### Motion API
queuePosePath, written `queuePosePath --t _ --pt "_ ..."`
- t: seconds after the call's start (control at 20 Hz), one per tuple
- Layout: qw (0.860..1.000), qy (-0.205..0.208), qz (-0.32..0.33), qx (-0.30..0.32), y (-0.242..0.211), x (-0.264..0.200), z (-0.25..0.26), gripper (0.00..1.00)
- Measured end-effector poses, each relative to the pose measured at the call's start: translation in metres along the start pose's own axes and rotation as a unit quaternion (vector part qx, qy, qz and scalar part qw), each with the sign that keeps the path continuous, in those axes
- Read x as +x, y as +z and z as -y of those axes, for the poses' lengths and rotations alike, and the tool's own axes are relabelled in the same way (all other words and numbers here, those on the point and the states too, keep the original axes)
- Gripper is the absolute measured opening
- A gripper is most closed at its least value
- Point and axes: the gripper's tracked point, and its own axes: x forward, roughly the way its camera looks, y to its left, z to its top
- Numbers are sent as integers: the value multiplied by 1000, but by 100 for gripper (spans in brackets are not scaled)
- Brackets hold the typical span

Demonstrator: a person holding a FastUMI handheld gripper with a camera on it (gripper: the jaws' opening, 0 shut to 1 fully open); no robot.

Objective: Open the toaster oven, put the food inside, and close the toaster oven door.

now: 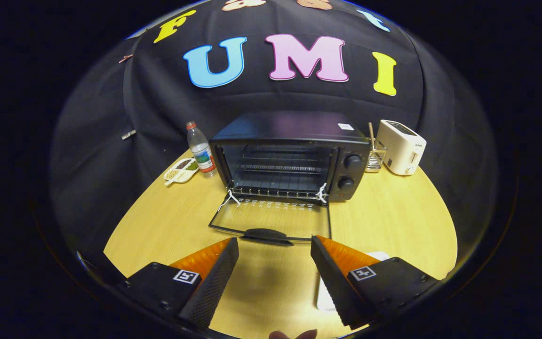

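Dim booth light — strong fisheye warp

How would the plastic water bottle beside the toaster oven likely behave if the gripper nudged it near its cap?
The water bottle stands tall and narrow, so it would probably tip. Once down, its round body would likely roll across the table. The gripper is open, well short of it.

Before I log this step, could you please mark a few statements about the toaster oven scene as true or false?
1. The toaster oven door is folded down open. True.
2. The hand-held gripper is shut on the door handle. False: its fingers are spread apart with nothing between them, and the handle lies just ahead.
3. A water bottle stands beside the oven. True.
4. Food already sits on the oven rack. False: the rack is bare.
5. A white toaster stands on the table. True.
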Motion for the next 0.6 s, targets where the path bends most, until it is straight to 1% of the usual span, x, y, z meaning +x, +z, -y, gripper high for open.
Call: queuePosePath --t 0.15,0.3,0.45,0.6 --pt "1000 -8 8 1 24 -26 49 100" --pt "1000 -22 -7 7 31 -42 99 100" --pt "999 -26 -39 26 23 -53 142 99" --pt "994 -25 -89 50 0 -53 178 99"
